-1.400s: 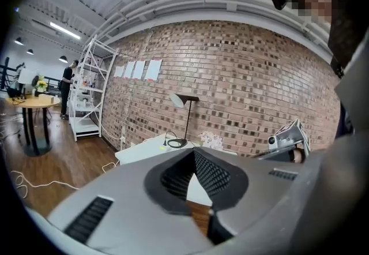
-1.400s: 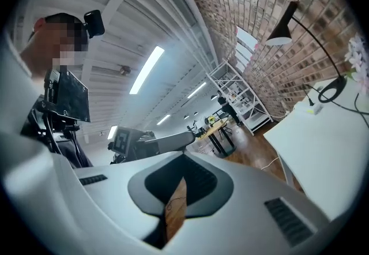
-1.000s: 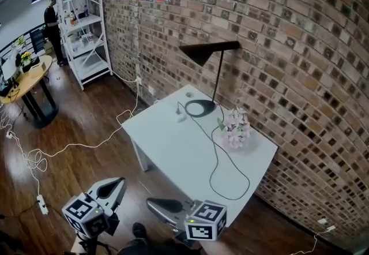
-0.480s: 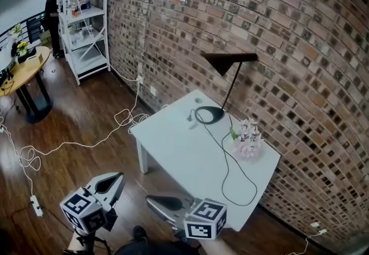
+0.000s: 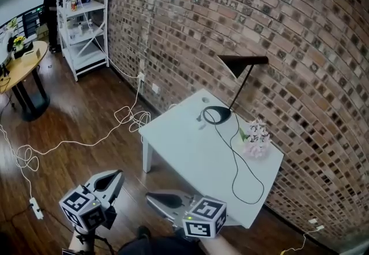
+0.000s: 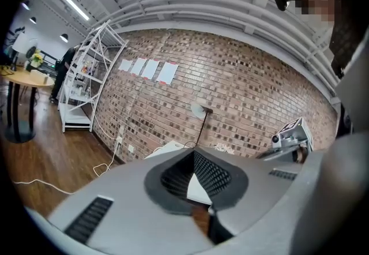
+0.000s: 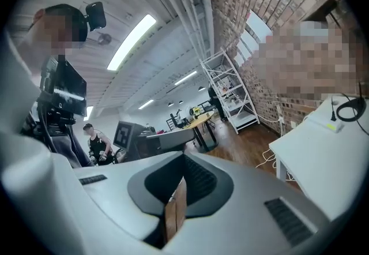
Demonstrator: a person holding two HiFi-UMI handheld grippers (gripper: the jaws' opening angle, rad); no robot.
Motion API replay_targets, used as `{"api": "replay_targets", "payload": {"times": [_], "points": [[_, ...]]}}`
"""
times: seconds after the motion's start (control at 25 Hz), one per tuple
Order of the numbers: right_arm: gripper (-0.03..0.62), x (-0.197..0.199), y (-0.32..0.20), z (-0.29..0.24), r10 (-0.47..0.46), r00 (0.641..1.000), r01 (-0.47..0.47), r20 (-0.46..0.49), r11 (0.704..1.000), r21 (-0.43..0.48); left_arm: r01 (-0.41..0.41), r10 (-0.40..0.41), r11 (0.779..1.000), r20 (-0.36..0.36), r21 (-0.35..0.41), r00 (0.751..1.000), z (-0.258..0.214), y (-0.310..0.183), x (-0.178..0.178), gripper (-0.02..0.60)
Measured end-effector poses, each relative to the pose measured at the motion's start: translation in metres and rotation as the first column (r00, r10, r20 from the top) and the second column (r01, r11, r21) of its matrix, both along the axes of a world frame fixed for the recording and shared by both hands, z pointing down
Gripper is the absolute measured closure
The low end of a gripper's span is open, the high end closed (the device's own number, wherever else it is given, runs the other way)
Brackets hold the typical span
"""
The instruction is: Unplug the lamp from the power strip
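The left gripper [image 5: 120,173] and right gripper [image 5: 150,198] are closed and empty, on the near side of the bench [image 5: 184,144]. The lamp [image 5: 239,63] stands at its far edge. Its cord [image 5: 233,182] is probably light and limp; grip the rigid plug body, which cannot be located here.

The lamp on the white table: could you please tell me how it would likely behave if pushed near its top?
The lamp looks top-heavy: its wide shade sits high and off to one side, so it would probably tip. Its flat ring base may slide on the smooth table. The floppy cord would likely drag along.
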State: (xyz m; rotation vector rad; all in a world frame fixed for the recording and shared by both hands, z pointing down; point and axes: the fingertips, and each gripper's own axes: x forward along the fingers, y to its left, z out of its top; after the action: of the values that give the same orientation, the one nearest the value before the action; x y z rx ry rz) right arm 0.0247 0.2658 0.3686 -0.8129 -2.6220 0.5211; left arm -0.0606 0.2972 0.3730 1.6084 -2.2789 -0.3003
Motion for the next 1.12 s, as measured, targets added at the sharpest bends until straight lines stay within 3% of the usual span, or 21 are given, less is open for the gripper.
{"api": "replay_targets", "payload": {"times": [0.48, 0.76, 0.96, 1.12], "points": [[0.606, -0.016, -0.004, 0.011, 0.022, 0.999, -0.022, -0.03, 1.0, -0.014, -0.019, 0.019, 1.0, -0.029, -0.021, 0.999, 0.014, -0.001, -0.01, 0.566], [0.606, -0.037, -0.017, 0.016, 0.016, 0.999, -0.017, -0.028, 0.998, -0.066, 0.003, 0.0, 0.996, 0.034, -0.091, 0.999, 0.025, -0.002, -0.028, 0.566], [0.606, -0.055, -0.04, 0.02, 0.02, 1.0, -0.021, -0.018, 0.996, -0.086, -0.018, 0.018, 0.992, 0.002, -0.122, 1.0, 0.022, -0.032, -0.035, 0.566], [0.606, -0.067, -0.067, 0.024, 0.043, 0.999, -0.046, -0.025, 0.994, -0.102, -0.016, 0.022, 0.99, 0.041, -0.139, 0.999, 0.033, -0.05, -0.055, 0.566]]}}
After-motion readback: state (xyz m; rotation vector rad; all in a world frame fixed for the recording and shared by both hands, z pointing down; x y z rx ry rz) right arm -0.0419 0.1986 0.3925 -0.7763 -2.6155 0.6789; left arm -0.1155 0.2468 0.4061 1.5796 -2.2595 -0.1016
